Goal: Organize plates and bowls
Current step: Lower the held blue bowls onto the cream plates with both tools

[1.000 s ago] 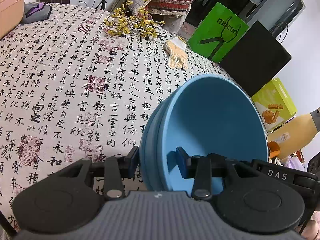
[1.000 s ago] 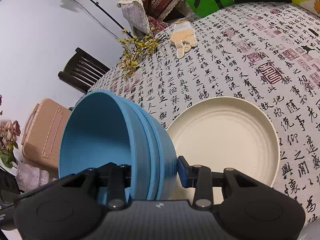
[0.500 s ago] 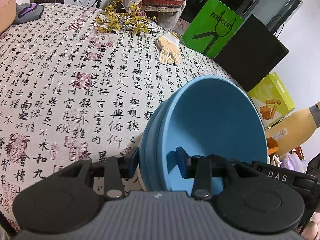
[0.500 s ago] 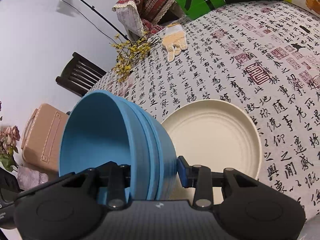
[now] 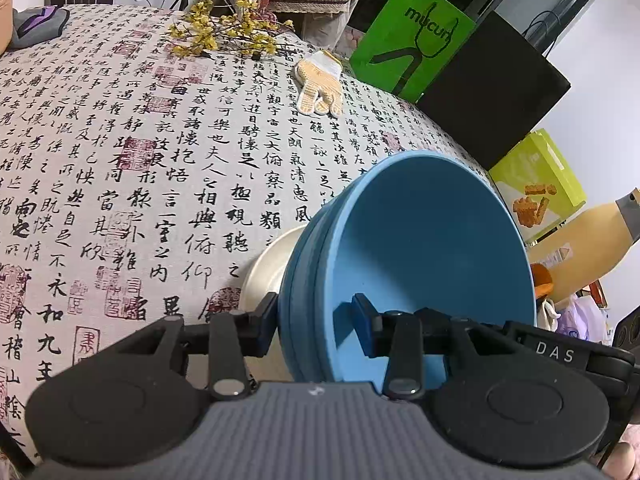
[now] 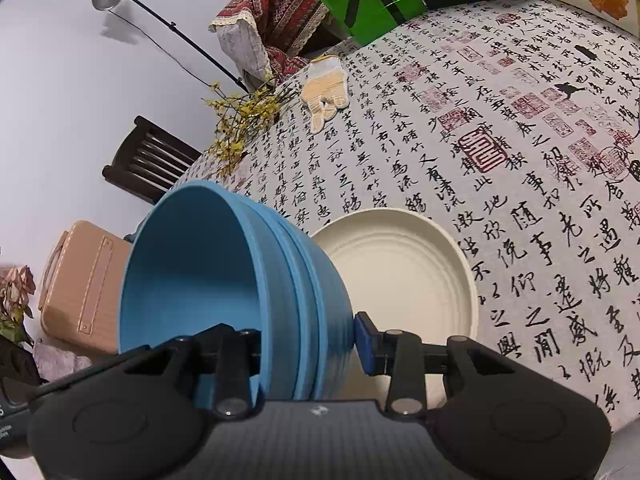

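Calligraphy-printed cloth covers the table point(image 6: 500, 128), with a glove point(image 5: 320, 88) and yellow sprigs point(image 5: 224, 36) lying far from us. We hold one stack of blue bowls point(image 5: 420, 256) between both claws. Our left claw point(image 5: 314, 326) is closed on the near wall of the stack, one finger outside, one inside. Our right claw point(image 6: 308, 340) clamps the opposite wall the same way. The stack hangs in the air, tilted, its mouth turned toward the left-hand camera's right.

Key relation: the cream plate point(image 6: 404, 276) lies flat on the cloth just beyond and below the stack. From the right wrist it shows almost whole, to the right of the bowls. From the left wrist only a sliver of its rim shows behind the stack's left edge. We judge that the stack must be levelled and lowered forward onto the plate, and our right hand has the clearer sight of it.
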`<state>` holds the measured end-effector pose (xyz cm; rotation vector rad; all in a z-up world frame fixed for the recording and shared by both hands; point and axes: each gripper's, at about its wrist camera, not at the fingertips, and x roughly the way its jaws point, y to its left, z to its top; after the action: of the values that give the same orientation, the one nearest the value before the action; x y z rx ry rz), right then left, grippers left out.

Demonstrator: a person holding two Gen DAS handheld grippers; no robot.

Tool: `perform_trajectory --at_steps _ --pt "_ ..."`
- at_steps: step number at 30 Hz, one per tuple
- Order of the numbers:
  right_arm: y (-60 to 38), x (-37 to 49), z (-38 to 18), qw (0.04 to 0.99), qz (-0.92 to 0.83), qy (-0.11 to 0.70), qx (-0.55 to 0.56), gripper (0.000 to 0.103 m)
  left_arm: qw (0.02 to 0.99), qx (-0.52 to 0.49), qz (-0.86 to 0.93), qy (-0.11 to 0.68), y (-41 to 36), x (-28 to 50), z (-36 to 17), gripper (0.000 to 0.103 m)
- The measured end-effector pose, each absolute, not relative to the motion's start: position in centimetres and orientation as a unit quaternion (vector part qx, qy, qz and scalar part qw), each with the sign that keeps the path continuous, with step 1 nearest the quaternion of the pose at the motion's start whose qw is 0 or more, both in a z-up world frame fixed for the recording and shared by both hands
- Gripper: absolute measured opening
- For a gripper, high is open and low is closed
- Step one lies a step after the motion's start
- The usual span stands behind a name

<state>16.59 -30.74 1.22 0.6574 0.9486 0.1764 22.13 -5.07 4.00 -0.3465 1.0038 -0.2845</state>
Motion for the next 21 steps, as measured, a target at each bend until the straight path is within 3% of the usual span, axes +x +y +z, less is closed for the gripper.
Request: perform_trajectory --at_steps 21 --pt "-32.9 17.4 -0.9 0.822 0.074 0.468 0.318 0.035 0.836 -0.166 -0.132 0.506 -7.0 23.7 1.9 0.040"
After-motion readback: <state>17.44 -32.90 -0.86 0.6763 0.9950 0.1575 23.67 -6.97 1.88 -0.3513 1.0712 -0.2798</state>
